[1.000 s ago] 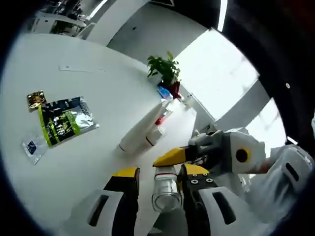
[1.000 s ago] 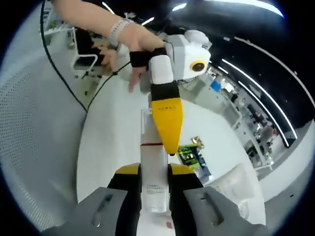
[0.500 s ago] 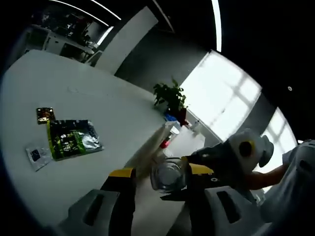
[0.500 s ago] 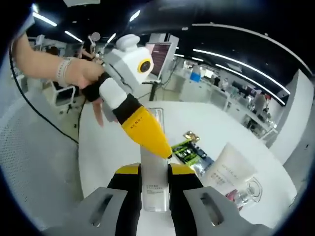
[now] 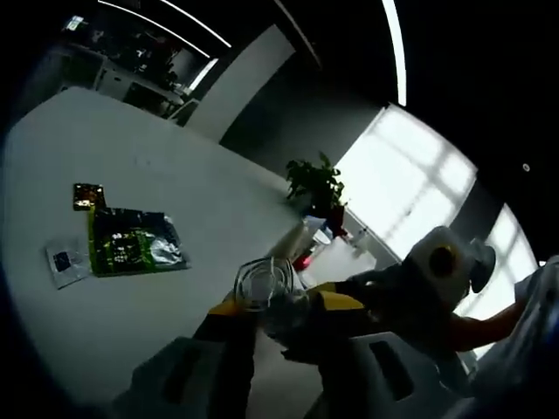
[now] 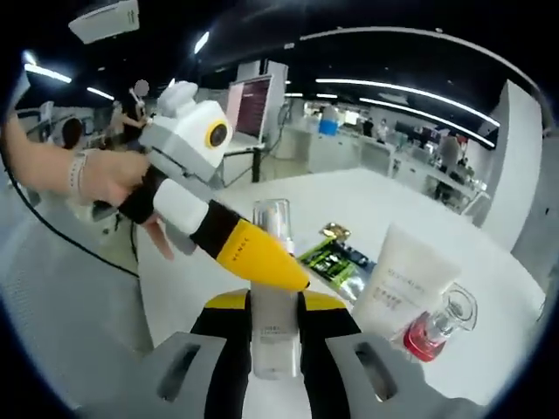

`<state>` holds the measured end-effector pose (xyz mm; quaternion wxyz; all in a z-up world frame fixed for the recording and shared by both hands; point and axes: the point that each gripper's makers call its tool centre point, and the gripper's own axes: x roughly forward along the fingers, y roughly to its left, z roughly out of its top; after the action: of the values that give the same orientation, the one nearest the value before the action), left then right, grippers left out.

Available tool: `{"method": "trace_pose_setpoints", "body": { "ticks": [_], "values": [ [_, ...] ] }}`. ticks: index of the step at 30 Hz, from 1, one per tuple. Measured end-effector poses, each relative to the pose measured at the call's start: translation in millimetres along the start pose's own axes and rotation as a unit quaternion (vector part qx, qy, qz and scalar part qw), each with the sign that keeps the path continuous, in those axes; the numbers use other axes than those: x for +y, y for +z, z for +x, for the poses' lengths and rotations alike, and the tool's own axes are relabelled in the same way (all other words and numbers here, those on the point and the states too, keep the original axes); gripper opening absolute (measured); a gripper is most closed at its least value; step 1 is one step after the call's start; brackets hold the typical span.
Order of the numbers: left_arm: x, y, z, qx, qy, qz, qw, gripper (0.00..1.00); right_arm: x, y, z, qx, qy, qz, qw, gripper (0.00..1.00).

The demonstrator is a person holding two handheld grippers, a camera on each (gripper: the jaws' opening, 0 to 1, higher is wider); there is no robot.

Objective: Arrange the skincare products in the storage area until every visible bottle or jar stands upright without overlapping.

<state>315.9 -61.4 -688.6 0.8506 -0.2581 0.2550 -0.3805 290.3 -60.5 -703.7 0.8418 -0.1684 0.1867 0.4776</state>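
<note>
right tongs (image 6: 276, 307): closed on the pump bottle (image 6: 274, 297), which stands upright between the jaws at 6 o'clock in the right gripper view.
left tongs (image 5: 278, 312): jaws on either side of the bottle's clear cap (image 5: 262, 286); contact cannot be told.
tube (image 6: 399, 284): white, at 4 o'clock on the white surface (image 6: 489, 288), touching the red bottle (image 6: 434, 330).
packets (image 5: 129, 247): green foil, at 9 o'clock in the left gripper view.
plant (image 5: 315, 183): at 1 o'clock.
</note>
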Motion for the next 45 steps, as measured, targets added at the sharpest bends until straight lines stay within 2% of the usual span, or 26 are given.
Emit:
{"method": "trace_pose_setpoints", "body": {
  "ticks": [4,8,12,13,14,18,19,23,26,28,31,35,38,41,43,45],
  "values": [
    [-1.6,-1.8,1.2,0.004,0.006,-0.009,0.9999,0.20,1.2,-1.4,1.7,0.003,0.002,0.000,1.0000,0.20],
    [-0.9,-6.8,1.7,0.020,0.009,-0.014,0.9996,0.17,6.7,-6.9,4.2,0.015,0.010,-0.011,0.9998,0.21],
    [2.6,-3.5,0.8,0.016,0.018,0.010,0.9996,0.16,7.0,-7.7,4.5,0.021,0.011,-0.024,0.9994,0.22],
    [11.2,-0.5,-1.1,0.014,0.040,0.034,0.9985,0.16,7.7,-8.8,3.8,0.024,0.013,-0.027,0.9993,0.22],
    [14.3,0.9,-2.3,0.014,0.045,0.044,0.9979,0.16,7.9,-10.0,3.6,0.027,0.016,-0.028,0.9991,0.23],
    [26.3,1.3,-7.6,0.019,0.065,0.059,0.9959,0.16,7.5,-11.8,2.8,0.034,0.016,-0.034,0.9987,0.23],
    [33.8,0.1,-10.0,0.023,0.085,0.077,0.9931,0.16,6.7,-10.6,2.1,0.032,0.015,-0.036,0.9987,0.23],
    [38.8,-14.2,-11.5,0.055,0.117,0.112,0.9853,0.16,0.4,-4.3,-1.6,0.019,0.011,-0.021,0.9995,0.23],
    [40.6,-17.6,-8.9,0.068,0.117,0.132,0.9820,0.16,-1.8,0.5,-4.0,0.004,0.009,-0.009,0.9999,0.22],
    [38.7,-21.8,-6.5,0.085,0.116,0.163,0.9761,0.16,-1.7,9.9,-5.1,-0.021,0.012,0.012,0.9996,0.22],
    [30.4,-28.6,-1.1,0.104,0.106,0.210,0.9663,0.16,-0.9,18.9,-9.1,-0.043,0.010,0.018,0.9989,0.22],
    [16.8,-35.4,4.9,0.112,0.090,0.233,0.9617,0.16,-0.5,15.9,-6.8,-0.034,0.013,0.014,0.9992,0.24],
    [9.1,-41.3,7.4,0.126,0.078,0.270,0.9514,0.16,1.8,17.5,-8.0,-0.038,0.019,0.017,0.9989,0.25],
    [6.6,-40.8,8.3,0.128,0.068,0.280,0.9491,0.16,4.4,18.9,-7.4,-0.040,0.023,0.013,0.9989,0.24],
    [5.4,-42.6,8.8,0.131,0.061,0.306,0.9408,0.16,7.7,18.2,-8.0,-0.039,0.028,0.016,0.9987,0.24],
    [1.0,-46.2,8.9,0.133,0.047,0.320,0.9370,0.16,8.7,17.4,-8.0,-0.038,0.031,0.015,0.9987,0.24]
  ]
}}
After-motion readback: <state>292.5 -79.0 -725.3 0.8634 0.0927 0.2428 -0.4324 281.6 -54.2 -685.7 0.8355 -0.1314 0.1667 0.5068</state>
